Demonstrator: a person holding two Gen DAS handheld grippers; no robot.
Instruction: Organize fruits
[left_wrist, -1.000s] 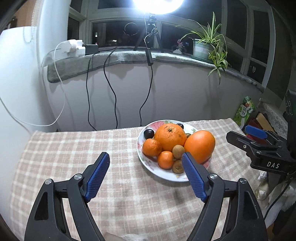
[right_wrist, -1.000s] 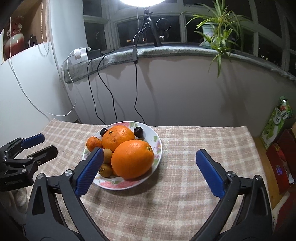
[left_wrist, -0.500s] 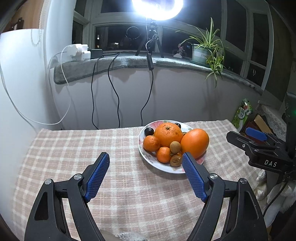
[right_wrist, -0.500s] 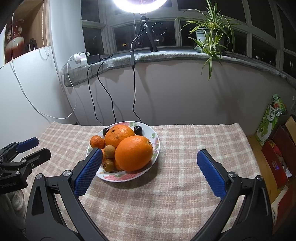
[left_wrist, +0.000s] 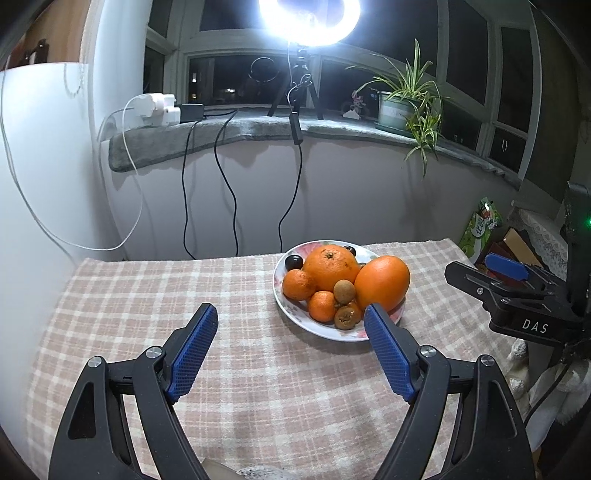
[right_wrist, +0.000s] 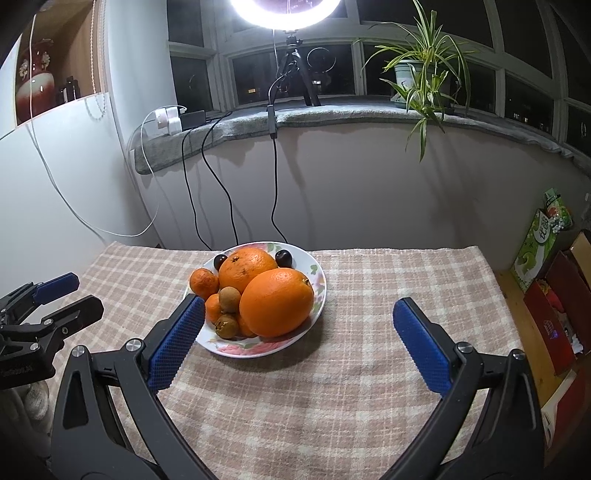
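Checked tablecloth (right_wrist: 369, 295) bears the plate (right_wrist: 319, 275) with all fruits (right_wrist: 275, 301) piled on it, left gripper (left_wrist: 291, 352) and right gripper (right_wrist: 297, 341) spread wide, empty, short of it; any grasp should take one fruit gently.

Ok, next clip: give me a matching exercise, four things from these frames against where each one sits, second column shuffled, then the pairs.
Things:
1. dark plums
2. large smooth orange
3. potted plant
4. green carton

Places:
A. on the windowsill
B. back edge of the plate
C. off the table's right end
D. front right of the plate

Pairs: 1-B, 2-D, 3-A, 4-C
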